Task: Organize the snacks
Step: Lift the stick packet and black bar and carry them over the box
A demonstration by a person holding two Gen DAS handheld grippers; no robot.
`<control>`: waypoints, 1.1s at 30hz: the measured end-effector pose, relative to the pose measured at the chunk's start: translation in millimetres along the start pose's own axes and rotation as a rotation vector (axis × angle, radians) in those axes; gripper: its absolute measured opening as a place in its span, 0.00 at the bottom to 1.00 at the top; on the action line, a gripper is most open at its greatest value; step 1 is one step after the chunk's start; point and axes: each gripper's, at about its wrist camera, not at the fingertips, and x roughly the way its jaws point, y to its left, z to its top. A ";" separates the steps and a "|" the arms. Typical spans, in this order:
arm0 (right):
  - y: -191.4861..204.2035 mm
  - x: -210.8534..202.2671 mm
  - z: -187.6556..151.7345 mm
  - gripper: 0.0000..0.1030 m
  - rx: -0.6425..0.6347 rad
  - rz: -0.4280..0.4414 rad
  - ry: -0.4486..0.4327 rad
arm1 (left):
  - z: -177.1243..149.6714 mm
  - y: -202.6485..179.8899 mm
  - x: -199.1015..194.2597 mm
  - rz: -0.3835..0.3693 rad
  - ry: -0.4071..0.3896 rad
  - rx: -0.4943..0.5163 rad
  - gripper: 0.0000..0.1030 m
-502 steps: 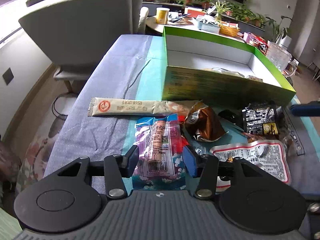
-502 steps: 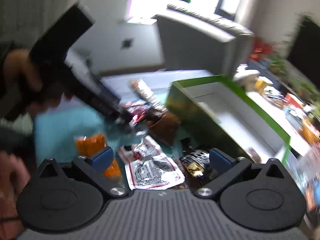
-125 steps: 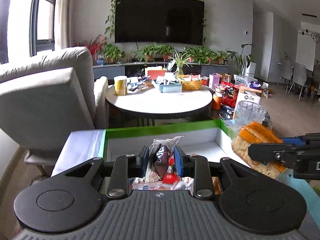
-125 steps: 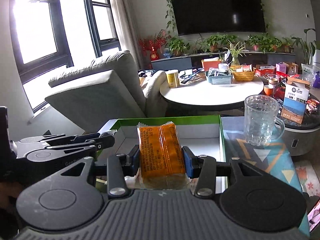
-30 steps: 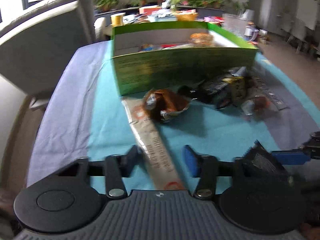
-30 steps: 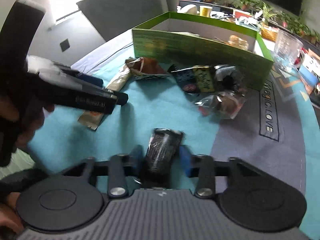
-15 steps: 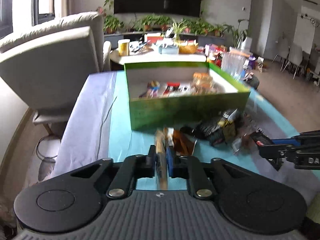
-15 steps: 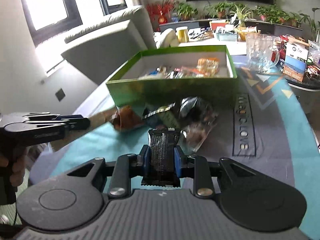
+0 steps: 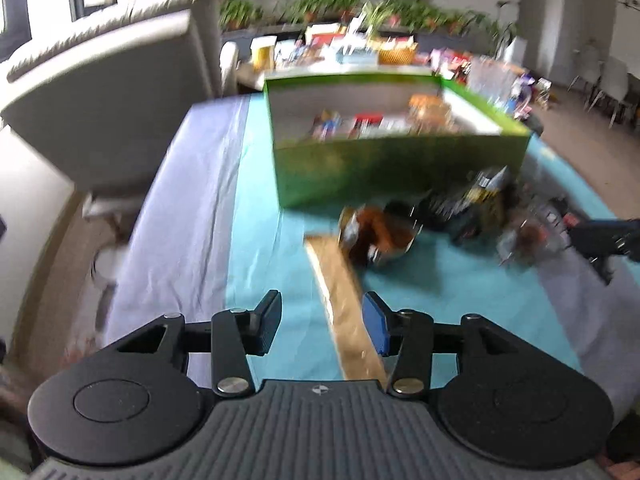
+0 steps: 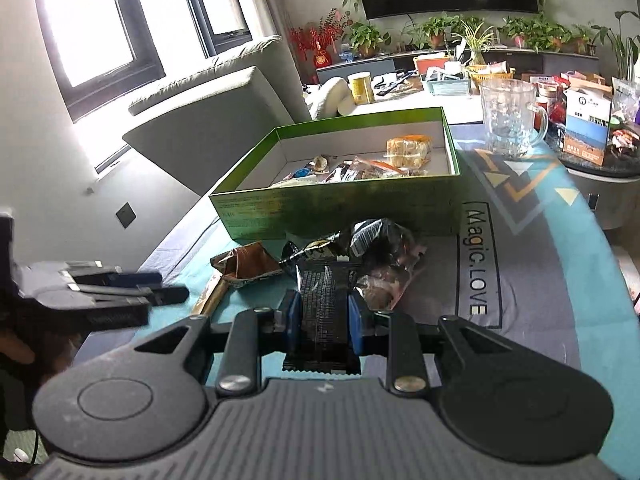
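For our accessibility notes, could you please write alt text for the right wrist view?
The right gripper holds a black snack packet above a table, facing an open green box partly filled with snacks. More packets lie before the box.

The left claw (image 9: 322, 326) hangs low over the tabletop (image 9: 192, 208) with its jaws spread wide, gripping nothing; the long packet (image 9: 344, 312) lies between and under them, nearer the right-hand blue pad (image 9: 375, 325). In the right wrist view the left claw (image 10: 168, 288) pokes in from the left edge, fingers level and pointing right, a bit of the person's hand (image 10: 16, 354) behind it. The right claw (image 10: 323, 322) is held level above the tabletop, its blue pads clamped on both sides of a black packet (image 10: 325, 316) that sticks out forward past the fingertips
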 end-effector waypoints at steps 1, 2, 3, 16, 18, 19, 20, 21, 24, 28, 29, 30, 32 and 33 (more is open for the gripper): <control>-0.7 1.1 -0.1 0.21 0.002 0.002 0.003 | -2.1 1.0 4.3 -0.006 0.020 -0.018 0.41; -0.7 2.0 -0.1 0.21 0.002 0.003 0.006 | -4.2 2.0 7.4 -0.016 0.032 -0.038 0.41; -0.9 2.6 -0.1 0.21 0.002 0.004 0.009 | -5.1 3.3 8.4 -0.033 0.027 -0.066 0.41; 3.9 3.3 0.0 0.21 -0.010 0.012 0.008 | -5.6 -1.5 4.5 -0.079 0.034 -0.099 0.22; 3.5 1.3 2.8 0.21 -0.012 0.010 -0.005 | 0.5 2.5 -12.9 -0.071 -0.030 -0.105 0.21; 3.3 0.6 4.5 0.21 -0.014 0.009 -0.011 | 3.8 3.7 -22.2 -0.058 -0.068 -0.097 0.21; 3.1 0.1 6.6 0.21 -0.015 0.008 -0.017 | 8.0 4.6 -32.1 -0.052 -0.106 -0.089 0.21; 3.2 0.0 8.7 0.21 -0.017 0.007 -0.024 | 12.5 5.5 -41.6 -0.053 -0.140 -0.082 0.21; 4.9 0.2 15.6 0.21 -0.026 0.008 -0.047 | 27.5 3.4 -61.5 -0.051 -0.225 -0.038 0.21; 6.6 -1.3 31.4 0.21 -0.041 0.011 -0.100 | 52.5 -8.3 -62.7 -0.023 -0.285 0.021 0.21; 6.7 -1.9 36.4 0.21 -0.043 0.010 -0.116 | 57.5 -11.3 -60.7 -0.025 -0.294 0.027 0.21; 5.6 -2.3 40.6 0.21 -0.042 0.010 -0.131 | 63.4 -14.4 -57.8 -0.033 -0.301 0.033 0.21; 4.1 -2.4 48.7 0.21 -0.040 0.010 -0.157 | 72.9 -19.8 -51.0 -0.046 -0.305 0.040 0.21; 3.1 -1.5 52.3 0.21 -0.040 0.009 -0.167 | 77.8 -22.0 -48.4 -0.051 -0.306 0.046 0.21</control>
